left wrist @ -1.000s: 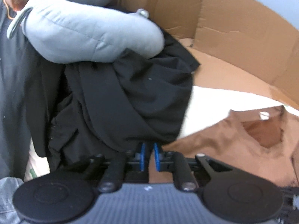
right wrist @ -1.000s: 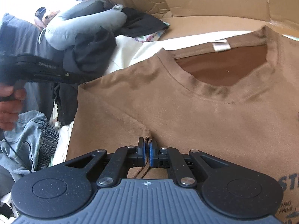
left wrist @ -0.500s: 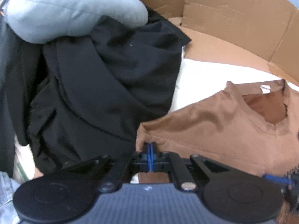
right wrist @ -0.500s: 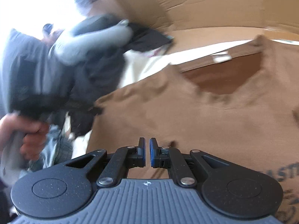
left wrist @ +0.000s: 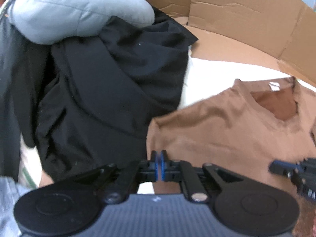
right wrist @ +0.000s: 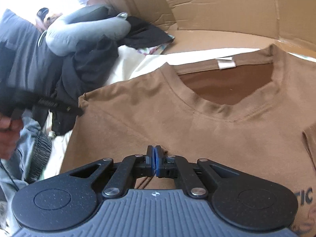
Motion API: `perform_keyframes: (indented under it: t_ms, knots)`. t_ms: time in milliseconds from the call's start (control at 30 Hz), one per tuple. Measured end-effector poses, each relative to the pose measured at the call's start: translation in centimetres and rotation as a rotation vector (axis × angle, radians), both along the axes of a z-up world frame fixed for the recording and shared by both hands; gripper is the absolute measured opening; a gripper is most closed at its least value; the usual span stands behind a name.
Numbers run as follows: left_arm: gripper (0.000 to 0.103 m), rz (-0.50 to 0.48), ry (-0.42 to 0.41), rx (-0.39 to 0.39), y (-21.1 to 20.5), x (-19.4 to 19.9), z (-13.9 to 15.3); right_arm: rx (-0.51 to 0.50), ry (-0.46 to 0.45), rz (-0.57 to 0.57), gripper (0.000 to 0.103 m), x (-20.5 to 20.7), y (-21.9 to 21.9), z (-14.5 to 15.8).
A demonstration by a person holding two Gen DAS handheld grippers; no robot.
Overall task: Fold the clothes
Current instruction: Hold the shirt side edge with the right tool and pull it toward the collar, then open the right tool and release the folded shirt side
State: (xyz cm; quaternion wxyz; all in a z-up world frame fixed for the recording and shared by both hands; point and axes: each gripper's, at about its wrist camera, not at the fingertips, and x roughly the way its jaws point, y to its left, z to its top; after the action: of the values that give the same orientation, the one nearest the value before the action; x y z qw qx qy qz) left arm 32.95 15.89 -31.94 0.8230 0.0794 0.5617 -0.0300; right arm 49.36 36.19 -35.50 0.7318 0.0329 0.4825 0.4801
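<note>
Cardboard walls (right wrist: 227, 6) behind one brown T-shirt (right wrist: 197, 118) lying flat.
Two grippers: left gripper (left wrist: 158, 158) pinched at the shirt's shoulder edge, seemingly holding cloth; right gripper (right wrist: 154, 158) clenched on its front. One black clothes pile (left wrist: 110, 90) beside.

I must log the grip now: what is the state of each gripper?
Left gripper: shut on the left edge of the brown shirt.
Right gripper: shut on a pinch of the shirt front.
</note>
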Motion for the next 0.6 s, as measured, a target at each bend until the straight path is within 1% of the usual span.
perform_keyframes:
  t_ms: [33,67,133,167,200,333,367,467,600]
  knots:
    - [0.007,-0.001,0.002,-0.008,0.0,-0.9,0.2,0.012,0.013,-0.014,0.005,-0.1,-0.3,0.3]
    - [0.007,-0.001,0.004,-0.016,0.0,-1.7,0.5,0.028,0.023,0.0,0.005,-0.5,-0.5,0.5]
    - [0.007,-0.002,0.008,-0.033,0.0,-3.5,0.9,0.063,0.045,0.037,0.01,-1.3,-0.9,0.8]
    - [0.007,-0.003,0.01,-0.041,0.0,-4.4,1.2,0.08,0.056,0.055,0.015,-1.7,-1.1,0.9]
    - [0.007,-0.003,0.013,-0.05,0.0,-5.2,1.4,0.087,0.056,0.076,0.017,-2.3,-1.2,1.0]
    - [0.007,-0.01,0.038,-0.049,-0.2,-8.3,0.8,0.082,0.033,0.15,0.017,-4.6,-0.9,1.1]
    - [0.007,-0.008,0.05,-0.051,-0.2,-8.8,0.6,0.082,0.028,0.163,0.017,-5.2,-0.8,1.2]
    - [0.007,-0.008,0.071,-0.052,-0.3,-9.3,-1.2,0.074,0.006,0.199,0.017,-7.1,-0.5,1.4]
    - [0.007,0.007,0.081,-0.046,-0.3,-11.3,-2.2,0.063,-0.005,0.27,0.017,-10.2,-0.2,1.3]
